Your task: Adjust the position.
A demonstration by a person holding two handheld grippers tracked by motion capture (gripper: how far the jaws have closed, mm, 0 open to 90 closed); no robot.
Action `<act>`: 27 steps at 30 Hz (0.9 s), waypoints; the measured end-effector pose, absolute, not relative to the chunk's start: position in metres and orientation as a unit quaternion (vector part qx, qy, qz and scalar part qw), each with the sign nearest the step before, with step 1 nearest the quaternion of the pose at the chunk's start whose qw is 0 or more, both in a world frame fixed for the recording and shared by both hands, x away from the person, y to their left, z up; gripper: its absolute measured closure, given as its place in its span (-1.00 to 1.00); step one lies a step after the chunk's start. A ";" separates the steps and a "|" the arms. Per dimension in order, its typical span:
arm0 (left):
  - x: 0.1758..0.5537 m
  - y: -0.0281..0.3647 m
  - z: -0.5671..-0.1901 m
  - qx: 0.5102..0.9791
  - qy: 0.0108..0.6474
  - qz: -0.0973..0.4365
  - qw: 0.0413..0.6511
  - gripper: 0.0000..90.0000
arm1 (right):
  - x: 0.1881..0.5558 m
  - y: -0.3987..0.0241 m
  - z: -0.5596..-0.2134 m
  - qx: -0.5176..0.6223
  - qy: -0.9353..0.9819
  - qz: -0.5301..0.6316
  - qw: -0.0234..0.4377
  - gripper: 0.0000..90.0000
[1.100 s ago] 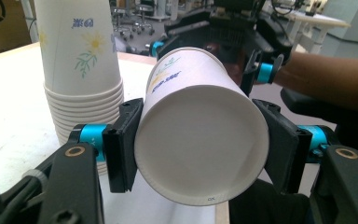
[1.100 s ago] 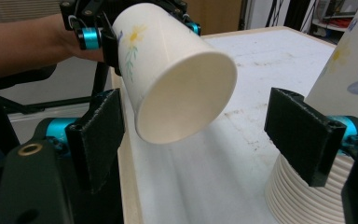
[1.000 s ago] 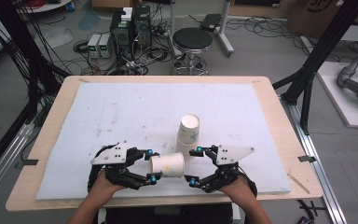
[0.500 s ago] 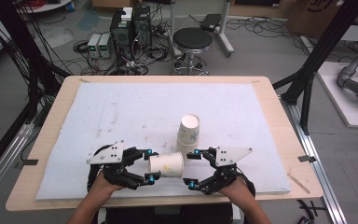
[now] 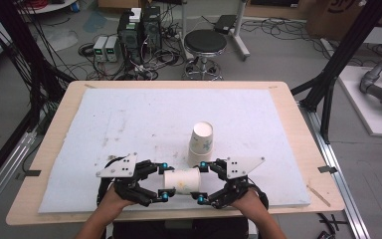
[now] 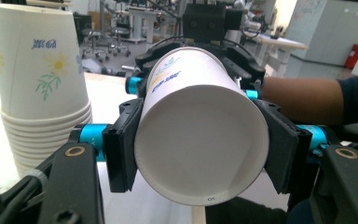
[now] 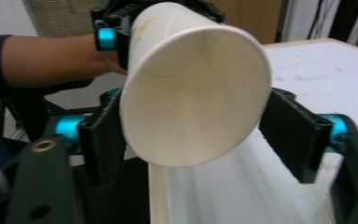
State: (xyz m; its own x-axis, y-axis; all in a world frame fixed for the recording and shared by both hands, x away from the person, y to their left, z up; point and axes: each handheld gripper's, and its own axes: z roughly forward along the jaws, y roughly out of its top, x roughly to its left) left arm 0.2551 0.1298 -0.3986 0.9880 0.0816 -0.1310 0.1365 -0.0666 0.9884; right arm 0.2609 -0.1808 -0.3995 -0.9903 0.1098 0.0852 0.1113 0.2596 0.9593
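Probably a robotics lab: cabled computer towers [image 5: 139, 30], black frame struts [image 5: 345, 55], stool [image 5: 205, 42].

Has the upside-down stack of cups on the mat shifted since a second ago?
No. In the high view the cup stack sits at the same spot on the white mat, just beyond the sideways cup between the grippers.

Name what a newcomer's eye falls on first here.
A white paper cup is held sideways over the table's near edge, clamped by the left gripper. The right gripper's jaws have just been closing around its other end, one pad not yet touching. Just behind stands a stack of upturned flowered cups.
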 end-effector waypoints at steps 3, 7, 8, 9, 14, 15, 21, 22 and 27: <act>0.255 0.130 -0.399 0.719 0.077 -0.027 0.690 -0.17 | 0.261 -0.182 -0.399 -0.067 -0.784 -0.617 0.001 -0.39; 0.257 0.132 -0.403 0.711 0.079 -0.033 0.698 -0.17 | 0.261 -0.182 -0.398 -0.071 -0.773 -0.630 0.007 -0.34; 0.257 0.132 -0.404 0.711 0.080 -0.033 0.698 -0.17 | 0.262 -0.182 -0.398 -0.071 -0.771 -0.633 0.007 -0.32; 0.257 0.132 -0.404 0.712 0.080 -0.033 0.697 -0.17 | 0.262 -0.183 -0.398 -0.071 -0.769 -0.635 0.007 -0.30; 0.257 0.132 -0.405 0.712 0.081 -0.033 0.697 -0.17 | 0.261 -0.184 -0.396 -0.075 -0.765 -0.640 0.003 -0.24; 0.257 0.132 -0.405 0.712 0.082 -0.031 0.697 -0.17 | 0.261 -0.184 -0.396 -0.077 -0.763 -0.642 0.005 -0.24; 0.257 0.127 -0.406 0.730 0.107 -0.028 0.674 -0.45 | 0.261 -0.185 -0.395 -0.084 -0.763 -0.641 0.011 -0.24; 0.256 0.126 -0.406 0.733 0.111 -0.027 0.671 -0.55 | 0.261 -0.185 -0.394 -0.084 -0.765 -0.638 0.011 -0.24; 0.255 0.129 -0.402 0.752 0.116 -0.008 0.648 -0.66 | 0.262 -0.185 -0.393 -0.084 -0.779 -0.621 0.004 -0.24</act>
